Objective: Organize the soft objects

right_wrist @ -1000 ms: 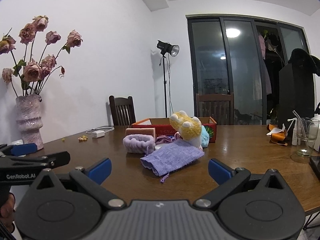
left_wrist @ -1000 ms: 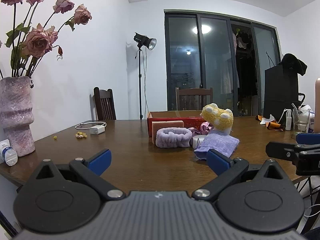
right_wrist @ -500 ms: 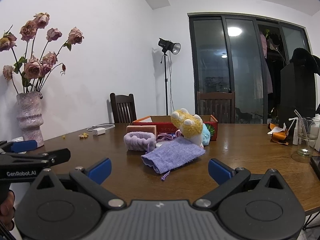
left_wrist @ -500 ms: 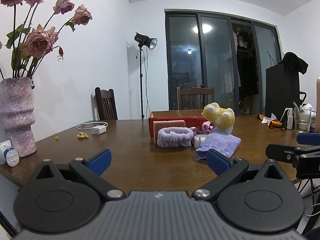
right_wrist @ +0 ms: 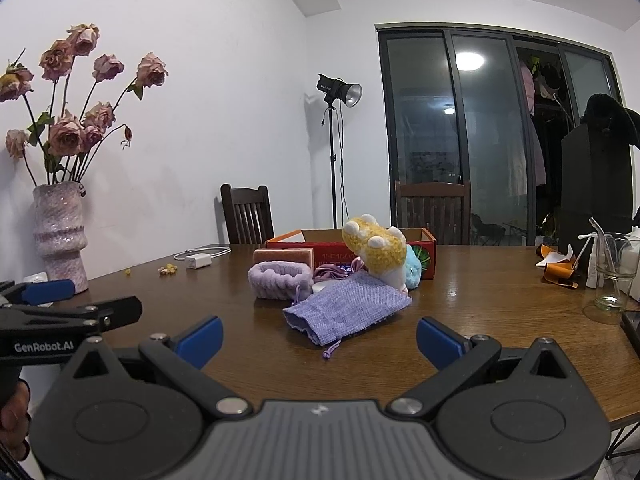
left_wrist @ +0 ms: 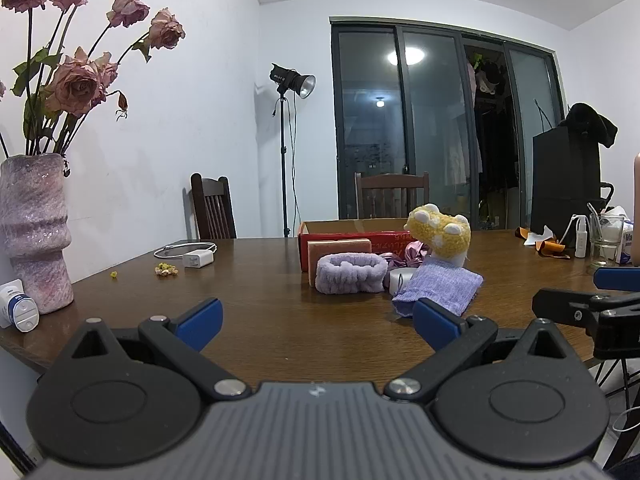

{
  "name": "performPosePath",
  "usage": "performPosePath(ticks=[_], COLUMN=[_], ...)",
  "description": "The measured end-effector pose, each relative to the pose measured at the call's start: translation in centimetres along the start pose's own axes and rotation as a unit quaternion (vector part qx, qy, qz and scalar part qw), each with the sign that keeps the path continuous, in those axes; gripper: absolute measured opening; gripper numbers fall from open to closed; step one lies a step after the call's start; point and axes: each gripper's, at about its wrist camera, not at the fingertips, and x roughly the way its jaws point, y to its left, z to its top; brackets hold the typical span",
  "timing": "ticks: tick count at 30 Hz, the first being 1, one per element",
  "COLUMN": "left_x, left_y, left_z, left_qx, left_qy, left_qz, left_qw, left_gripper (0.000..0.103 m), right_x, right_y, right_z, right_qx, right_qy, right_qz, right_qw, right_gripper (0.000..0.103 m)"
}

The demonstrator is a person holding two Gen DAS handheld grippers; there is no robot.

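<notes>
Right wrist view gives us the soft things in a cluster near the middle of the surface, a dark brown wooden top with a glossy sheen. Nearest us lies a purple pouch, flat, its drawstring trailing toward us. Behind it a yellow plush leans tilted, with a pale blue plush just beside it. To the left sits a lilac headband, and behind that a pink sponge stands on edge against a red box, which is open at the top. A satin scrunchie shows between headband and plush.

Our right gripper is spread wide and holds nothing, hovering short of the pouch. From the left wrist view our left gripper is likewise wide open and empty, well back from the cluster, with the pouch ahead and to its right.

Farther out on the surface we see a white charger with its cable, some small crumbs, and a pink vase of dried roses near the left edge. At the right edge stands a glass with straws in it, beside some orange wrappers.

Around the surface, two dark wooden chairs are pushed in at the far side. A studio lamp on a stand rises by the white wall, and dark sliding glass doors reflect a ceiling light.
</notes>
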Motion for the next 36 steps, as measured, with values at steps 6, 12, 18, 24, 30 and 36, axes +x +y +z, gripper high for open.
performPosePath(ticks=[6, 12, 18, 24, 30, 36], left_x=[0.0, 0.1, 2.2, 7.4, 12.0, 16.5], left_y=[0.0, 0.1, 0.3, 0.5, 0.0, -3.2], left_z=[0.0, 0.0, 2.1, 5.1, 5.0, 4.2], left_qx=[0.000, 0.000, 0.000, -0.033, -0.068, -0.050], left_qy=[0.001, 0.001, -0.015, 0.022, 0.088, 0.118], left_qz=[0.001, 0.001, -0.002, -0.024, -0.049, -0.072], left_qw=[1.0000, 1.0000, 0.9999, 0.9989, 0.9925, 0.9891], left_gripper=[0.103, 0.103, 0.103, 0.103, 0.103, 0.103], right_x=[0.0, -0.1, 0.9, 5.6, 11.6, 17.5], right_y=[0.1, 0.1, -0.4, -2.7, -5.9, -9.3], right_z=[0.0, 0.0, 1.4, 4.7, 6.1, 6.6], right_qx=[0.000, 0.000, -0.011, -0.014, -0.018, 0.013], right_qy=[0.001, 0.000, -0.017, -0.024, 0.038, 0.081], right_qz=[0.001, 0.001, 0.003, -0.004, 0.007, 0.039], right_qw=[1.000, 1.000, 1.000, 1.000, 0.999, 0.996], right_gripper=[0.103, 0.103, 0.103, 0.103, 0.103, 0.099])
